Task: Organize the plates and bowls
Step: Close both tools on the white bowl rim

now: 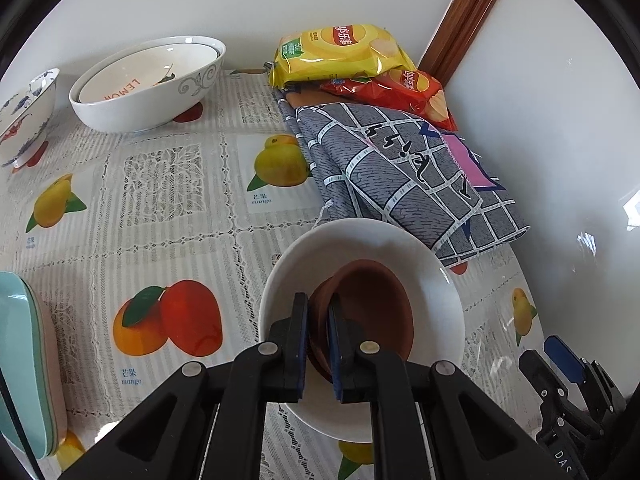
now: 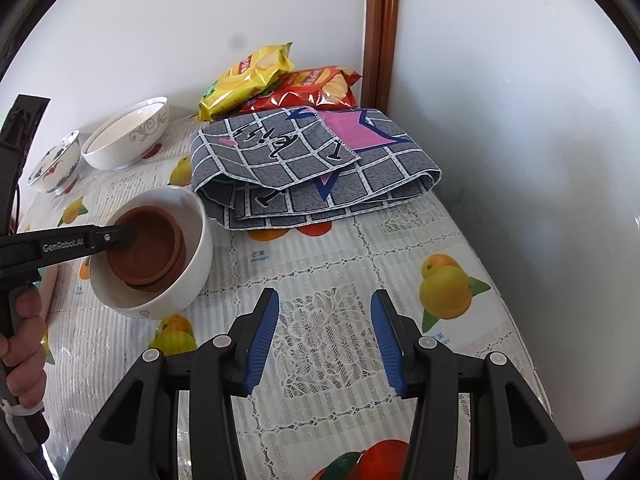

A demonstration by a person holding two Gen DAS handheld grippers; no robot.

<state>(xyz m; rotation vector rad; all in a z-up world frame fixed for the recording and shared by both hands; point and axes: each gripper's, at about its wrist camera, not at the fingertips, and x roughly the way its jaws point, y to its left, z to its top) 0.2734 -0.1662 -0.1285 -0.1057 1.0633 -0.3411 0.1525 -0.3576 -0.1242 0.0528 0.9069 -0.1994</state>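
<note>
Left claw (image 1: 319, 320) grips brown bowl (image 1: 376, 308) | white bowls: 2 | chip bags: 2

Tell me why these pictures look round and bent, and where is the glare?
Left wrist view: a fisheye lens curves the tablecloth and leaves black corners; bright glints sit on the wall at right. Right wrist view: same bulging; the wooden trim stays sharp, and daylight gives soft shadows.
</note>
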